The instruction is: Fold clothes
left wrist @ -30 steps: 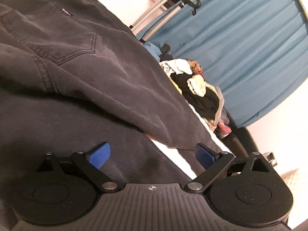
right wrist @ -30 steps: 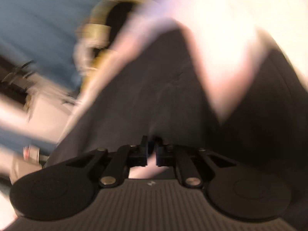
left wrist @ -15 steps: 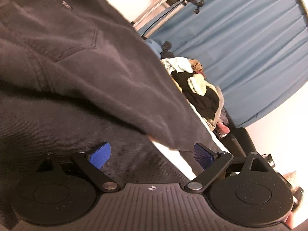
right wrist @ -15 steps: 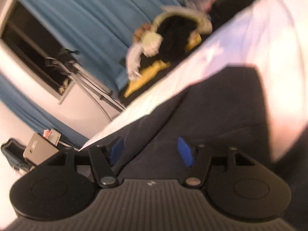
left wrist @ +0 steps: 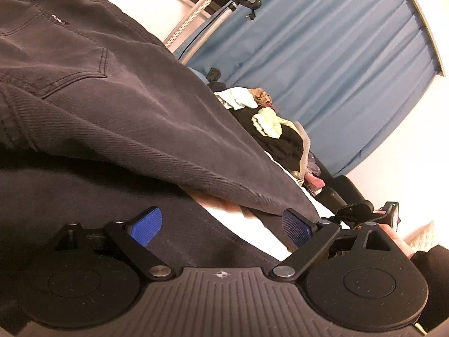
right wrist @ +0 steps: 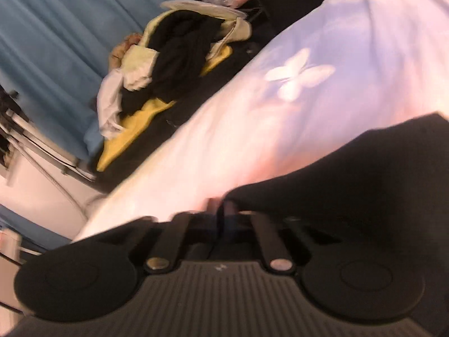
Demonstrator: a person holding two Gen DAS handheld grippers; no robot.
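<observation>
Dark grey trousers lie on the bed, one layer folded over another, a back pocket showing at the upper left. My left gripper hovers low over the lower layer, blue pads wide open with nothing between them. In the right wrist view the picture is blurred. There my right gripper is shut, and a corner of the trousers runs right into its closed fingertips. At the right edge of the left wrist view, a hand holds a black device.
The pale bed sheet carries a butterfly print. Beyond the bed's edge sits a pile of mixed clothes, also in the left wrist view. A blue curtain and a metal clothes rack stand behind.
My right gripper opened over the trousers half a second ago and is now shut at the fabric's corner, having swung sideways. The left gripper sank slightly and stayed open.
</observation>
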